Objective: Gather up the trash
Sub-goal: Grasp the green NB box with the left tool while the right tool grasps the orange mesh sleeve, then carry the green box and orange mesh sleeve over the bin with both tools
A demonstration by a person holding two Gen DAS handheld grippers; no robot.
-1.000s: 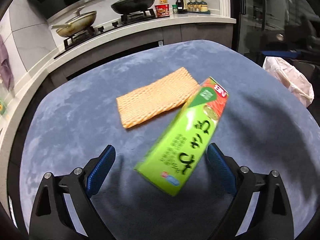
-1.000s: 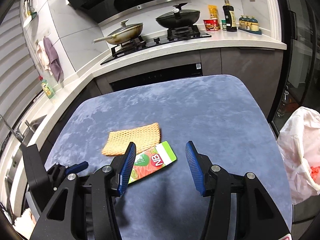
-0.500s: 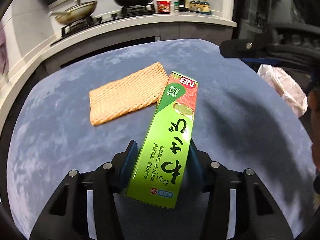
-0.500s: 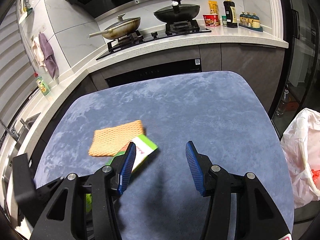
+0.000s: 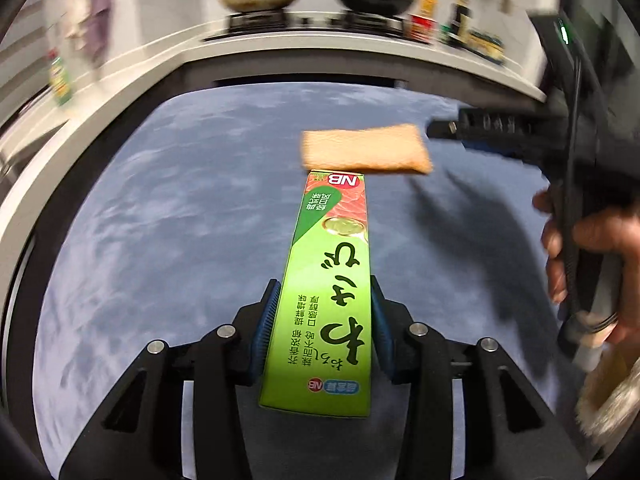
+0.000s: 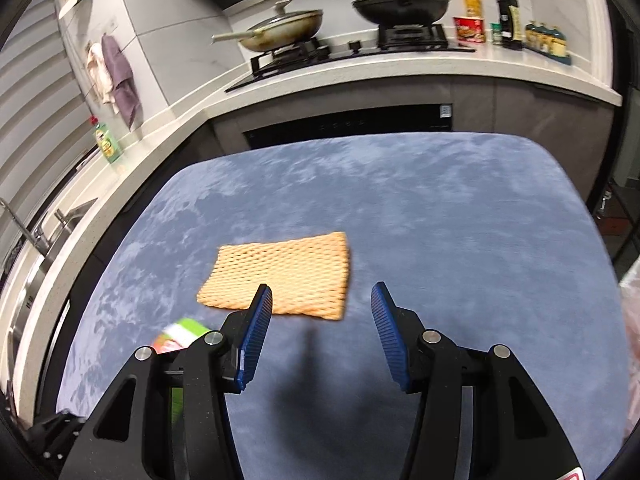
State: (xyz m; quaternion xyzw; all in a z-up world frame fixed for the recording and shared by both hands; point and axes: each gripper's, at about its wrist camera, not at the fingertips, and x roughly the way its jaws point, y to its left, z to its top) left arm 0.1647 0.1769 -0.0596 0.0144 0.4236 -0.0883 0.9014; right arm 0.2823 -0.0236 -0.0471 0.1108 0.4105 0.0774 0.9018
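A long green carton (image 5: 328, 292) with red end sticks out forward between the blue pads of my left gripper (image 5: 324, 284). Its jaws are closing, the pads press on both long sides, and the carton is held off the blue table (image 5: 180, 220). An orange foam net (image 5: 364, 152) lies flat just beyond the carton's far end. In the right wrist view the foam net (image 6: 280, 276) sits just ahead of my right gripper (image 6: 321, 288), which is open with nothing between its pads. The carton's end (image 6: 180, 334) shows at lower left there.
A person's hand (image 5: 592, 248) holds the right gripper at the right of the left wrist view. A pale plastic bag (image 6: 632, 320) hangs off the table's right edge. Behind the table runs a counter (image 6: 360, 72) with a hob, two pans and bottles.
My left gripper shut on the green carton, straightened it and raised it off the table. The right gripper came forward and lower, so the foam net now lies just before its fingers.
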